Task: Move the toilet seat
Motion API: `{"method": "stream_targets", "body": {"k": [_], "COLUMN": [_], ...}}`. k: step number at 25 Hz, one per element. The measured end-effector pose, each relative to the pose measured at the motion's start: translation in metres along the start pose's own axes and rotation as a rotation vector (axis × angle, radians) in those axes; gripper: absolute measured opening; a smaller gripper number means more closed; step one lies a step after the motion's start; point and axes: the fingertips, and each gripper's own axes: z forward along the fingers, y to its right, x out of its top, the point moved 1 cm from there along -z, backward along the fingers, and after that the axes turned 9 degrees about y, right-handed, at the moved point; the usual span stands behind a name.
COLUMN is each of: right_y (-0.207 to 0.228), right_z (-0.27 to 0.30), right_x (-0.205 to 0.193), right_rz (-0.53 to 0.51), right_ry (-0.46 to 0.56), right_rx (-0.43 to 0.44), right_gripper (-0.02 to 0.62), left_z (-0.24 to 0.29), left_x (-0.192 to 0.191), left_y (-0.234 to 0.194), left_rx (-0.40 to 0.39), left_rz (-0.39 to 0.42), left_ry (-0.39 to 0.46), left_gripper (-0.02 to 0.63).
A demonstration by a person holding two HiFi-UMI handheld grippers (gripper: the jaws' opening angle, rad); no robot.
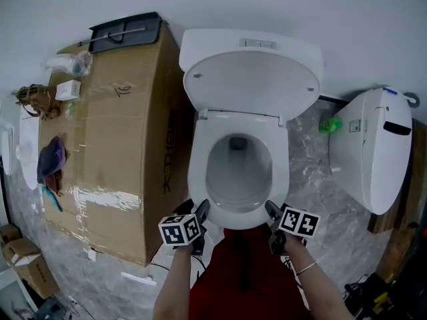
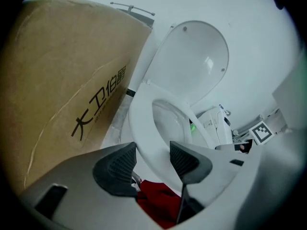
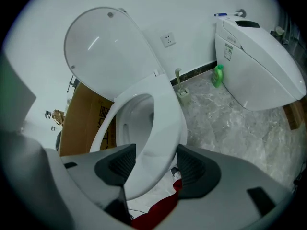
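Straddling the front rim of the toilet seat (image 1: 197,173), the left gripper (image 1: 201,209) and right gripper (image 1: 271,210) each have their fingers closed narrowly on the white ring, one at either front corner, probably so that it lifts evenly without twisting. The seat appears to lie down on the bowl. Behind it the lid (image 1: 250,85) stands raised, leaving room for the seat to swing up. A cardboard box (image 1: 100,145) stands just beside the toilet's left.

Glossy smooth toilet seat (image 1: 197,175), matt cardboard box (image 1: 113,145)
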Motion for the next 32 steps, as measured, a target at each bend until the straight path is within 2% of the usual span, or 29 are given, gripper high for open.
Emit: {"method": "stream_targets", "body": {"k": [15, 24, 27, 32], "right_y": [-0.042, -0.059, -0.063, -0.071], "right_z": [-0.060, -0.082, -0.085, -0.090], "right_x": [0.062, 0.091, 0.102, 0.114], "right_rz": [0.143, 0.172, 0.177, 0.197], "right_ry": [0.134, 0.153, 0.169, 0.193], "right_rx": [0.133, 0.192, 0.201, 0.216], "right_gripper": [0.265, 0.265, 0.265, 0.265], "left_z": [-0.042, -0.055, -0.065, -0.097], "left_x": [0.072, 0.102, 0.112, 0.126], "left_y": [0.046, 0.062, 0.069, 0.071], "left_rx": [-0.034, -0.039, -0.051, -0.069], "left_rz": [-0.040, -0.147, -0.150, -0.105], "left_ry": [0.089, 0.106, 0.145, 0.256], "left_gripper": [0.224, 0.224, 0.225, 0.224]}}
